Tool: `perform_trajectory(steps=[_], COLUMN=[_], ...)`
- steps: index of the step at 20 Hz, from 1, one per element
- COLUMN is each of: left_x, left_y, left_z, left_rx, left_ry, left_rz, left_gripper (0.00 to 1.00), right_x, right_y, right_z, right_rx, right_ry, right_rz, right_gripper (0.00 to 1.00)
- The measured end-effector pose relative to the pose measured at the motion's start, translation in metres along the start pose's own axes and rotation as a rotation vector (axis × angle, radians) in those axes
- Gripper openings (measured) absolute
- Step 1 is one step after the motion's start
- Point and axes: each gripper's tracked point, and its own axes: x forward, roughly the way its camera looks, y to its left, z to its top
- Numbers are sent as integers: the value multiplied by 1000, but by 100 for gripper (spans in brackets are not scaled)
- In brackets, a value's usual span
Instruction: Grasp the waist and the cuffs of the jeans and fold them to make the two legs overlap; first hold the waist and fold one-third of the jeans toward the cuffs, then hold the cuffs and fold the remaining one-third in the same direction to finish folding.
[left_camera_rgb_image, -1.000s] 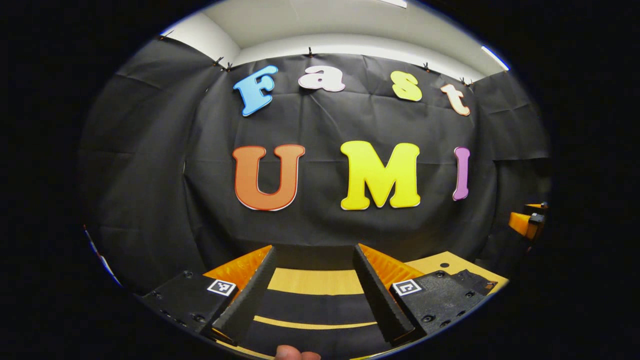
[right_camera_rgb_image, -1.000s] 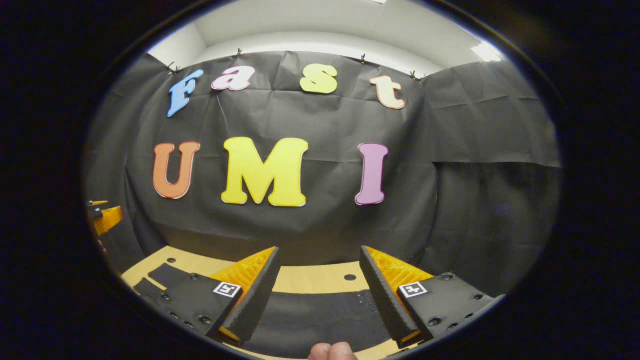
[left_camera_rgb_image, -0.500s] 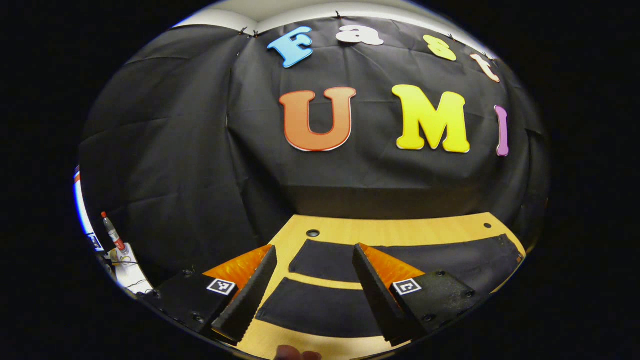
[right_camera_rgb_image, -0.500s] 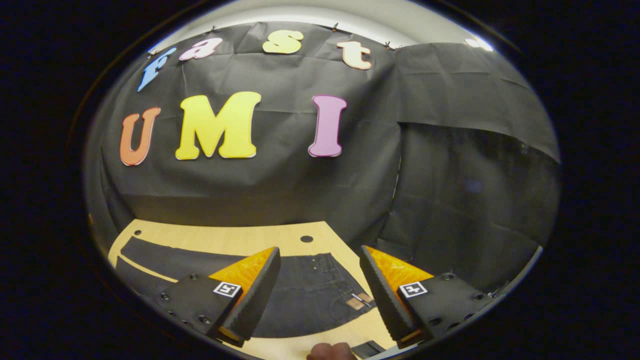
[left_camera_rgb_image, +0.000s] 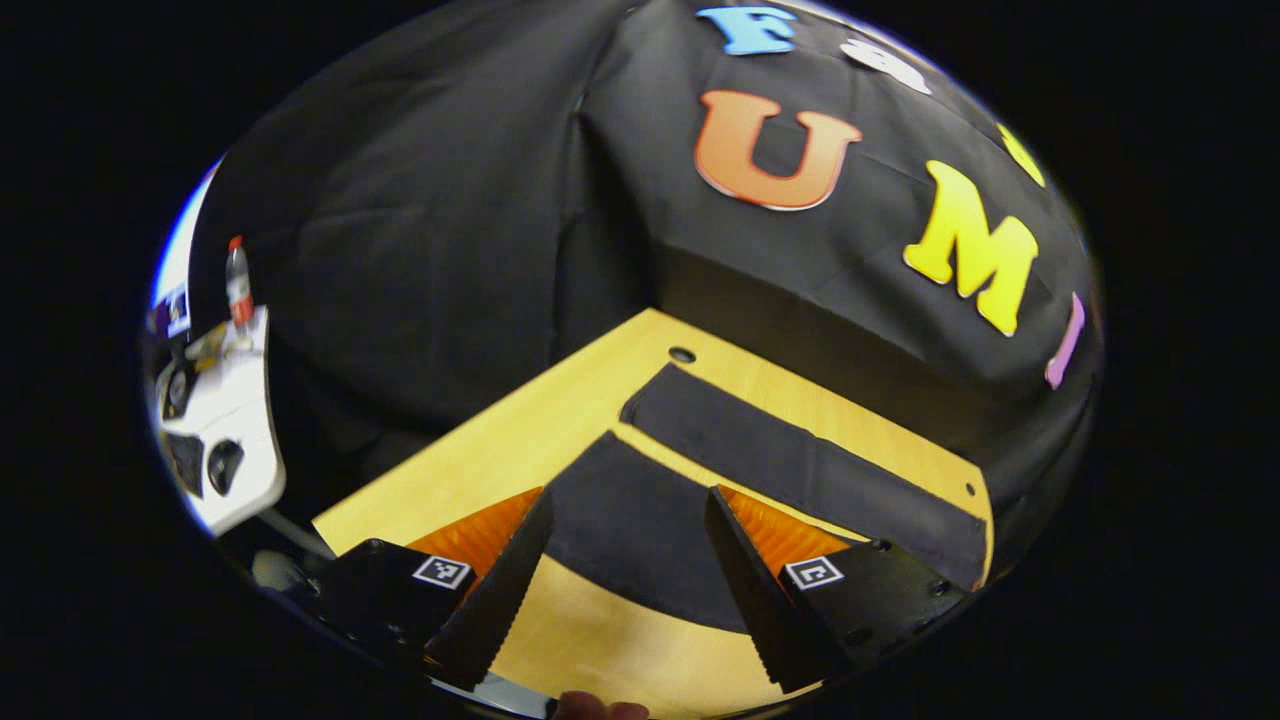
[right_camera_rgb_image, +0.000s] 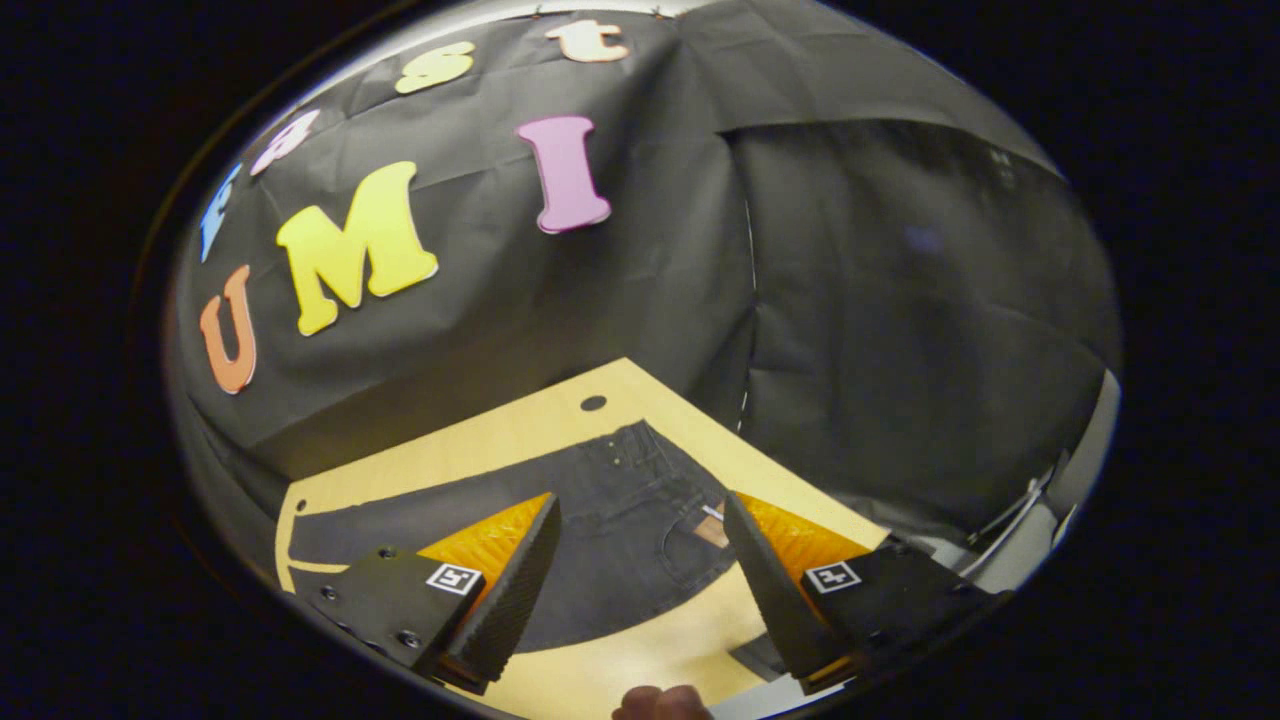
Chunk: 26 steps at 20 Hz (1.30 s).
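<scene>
Black cloth walls surround a light wooden table (holes drilled).

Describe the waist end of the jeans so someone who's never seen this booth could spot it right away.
Start at the light wooden table in front of the black cloth wall. Dark jeans lie flat on it. In the right gripper view, the waist end lies near the table's corner, by a small round hole. Unlike the plain legs, it has pocket stitching, rivets and a small brown patch.

I'm working in a recording booth: black cloth wall draped on all sides, one pale wooden bench with drilled holes.
</scene>
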Motion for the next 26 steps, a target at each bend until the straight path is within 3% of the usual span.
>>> perform_trajectory(steps=[3,5,6,9,12,19,23,24,26], left_x=[9,21,26,39,49,82,94,95,101], left_y=[9,19,25,36,45,41,29,29,27], left_z=[-22,-30,-35,-48,-50,-40,-33,-34,-34], left_rx=[-291,-459,-535,-722,-776,-764,-797,-811,-833], left_ry=[97,139,155,206,228,218,210,211,214], left_rz=[2,11,18,56,79,71,22,24,25], left_gripper=[99,99,99,99,98,99,94,91,82], right_x=[7,12,14,21,35,63,98,103,114], right_y=[-17,-23,-26,-29,-34,-46,-45,-46,-46], right_z=[-26,-44,-51,-71,-88,-110,-121,-120,-119], right_rx=[91,159,199,330,437,547,643,658,654], right_ry=[83,143,171,252,306,379,403,403,398], right_rz=[6,15,16,23,2,-37,-59,-68,-78], right_gripper=[100,94,98,98,98,98,98,92,92])
